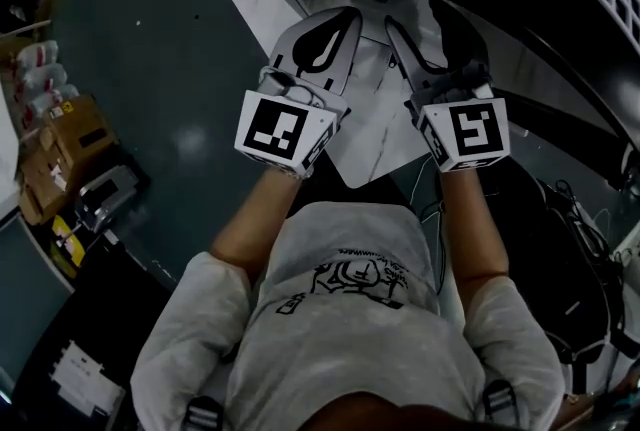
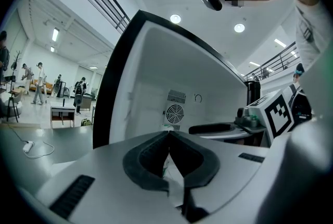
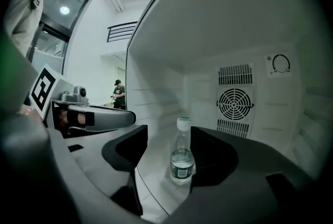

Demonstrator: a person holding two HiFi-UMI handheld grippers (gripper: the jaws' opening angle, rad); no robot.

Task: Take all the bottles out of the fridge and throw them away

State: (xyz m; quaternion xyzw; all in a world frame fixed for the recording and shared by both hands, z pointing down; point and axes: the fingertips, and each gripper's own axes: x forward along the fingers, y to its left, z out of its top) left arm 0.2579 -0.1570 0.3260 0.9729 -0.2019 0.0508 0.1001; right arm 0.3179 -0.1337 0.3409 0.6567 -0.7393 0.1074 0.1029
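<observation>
One water bottle [image 3: 182,158], clear with a white cap and a dark green label, stands upright on the white floor of the open fridge [image 3: 250,36], in front of the round fan grille [image 3: 234,103] on the back wall. I have the right hand-held gripper [image 3: 168,133] at the fridge mouth with its jaws wide apart. The bottle shows in the gap between them, closer to the right-hand jaw, and neither pad presses on it. The left hand-held gripper [image 2: 169,133] sits just beside the right one, also facing the fridge. Its jaw tips meet, and I see nothing clamped between them. The head view shows both side by side, each marker cube toward me.
</observation>
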